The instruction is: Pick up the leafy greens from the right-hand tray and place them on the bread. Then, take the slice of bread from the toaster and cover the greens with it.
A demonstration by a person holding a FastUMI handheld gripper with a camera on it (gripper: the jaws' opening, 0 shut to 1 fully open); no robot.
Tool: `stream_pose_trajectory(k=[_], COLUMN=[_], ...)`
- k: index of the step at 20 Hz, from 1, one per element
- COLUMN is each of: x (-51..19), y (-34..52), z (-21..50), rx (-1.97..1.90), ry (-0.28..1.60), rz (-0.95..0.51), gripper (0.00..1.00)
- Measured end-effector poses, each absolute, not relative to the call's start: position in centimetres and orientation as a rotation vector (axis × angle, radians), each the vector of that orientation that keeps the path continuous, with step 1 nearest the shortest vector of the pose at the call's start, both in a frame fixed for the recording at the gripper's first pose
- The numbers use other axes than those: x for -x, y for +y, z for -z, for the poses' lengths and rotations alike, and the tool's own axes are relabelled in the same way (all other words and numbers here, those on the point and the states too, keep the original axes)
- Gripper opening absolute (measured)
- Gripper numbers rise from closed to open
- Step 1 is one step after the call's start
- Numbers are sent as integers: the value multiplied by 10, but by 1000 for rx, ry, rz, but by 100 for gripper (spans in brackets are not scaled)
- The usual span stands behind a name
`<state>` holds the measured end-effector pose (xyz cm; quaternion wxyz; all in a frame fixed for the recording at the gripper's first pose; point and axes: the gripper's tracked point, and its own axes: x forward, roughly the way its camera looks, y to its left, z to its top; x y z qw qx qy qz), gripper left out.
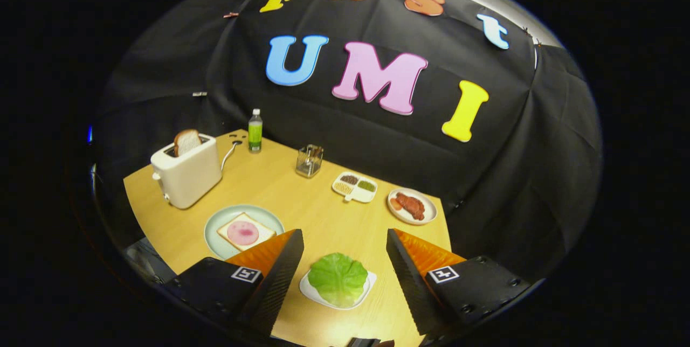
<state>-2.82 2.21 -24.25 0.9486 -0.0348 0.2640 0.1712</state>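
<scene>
- Gripper (345, 261): one unit, fingers spread wide apart, gripping nothing; it hangs above the near edge of the table (302, 196).
- Leafy greens (338, 278): one leaf, lying on one small white tray (312, 294) at the near edge of the surface, between the two fingers and touching neither.
- Round plate (218, 223): one, pale, toward the left edge of the surface, just beyond the left finger, which covers part of its near rim.
- Bread on plate (230, 236): one slice, lying flat, with one pink round slice of ham (243, 233) on top.
- Toaster (186, 177): one, white, near the far left corner; one slice of toast (186, 142) stands upright in its slot. Its cord (229, 154) runs toward the far edge.
- Bottle (255, 130): one, green contents, upright at the far edge.
- Clear container (309, 161): one, near the far edge, right of the bottle; contents cannot be made out.
- Divided dish (354, 186): one, white, with small compartments of different fillings, toward the far right.
- Meat plate (412, 206): one, at the right edge, carrying reddish pieces; their count cannot be told.
</scene>
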Motion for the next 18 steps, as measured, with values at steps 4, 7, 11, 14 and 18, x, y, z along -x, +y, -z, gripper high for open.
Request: stream_pose_trajectory(k=[4,7,11,14,18], x=[31,31,33,26,22], y=[16,15,15,18,30], z=[324,374,425,443,463], rx=[73,20,-37,-70,-63], ry=[679,784,883,924,971], rz=[-395,-408,-397,-394,-406], gripper=[94,85,69,67,65])
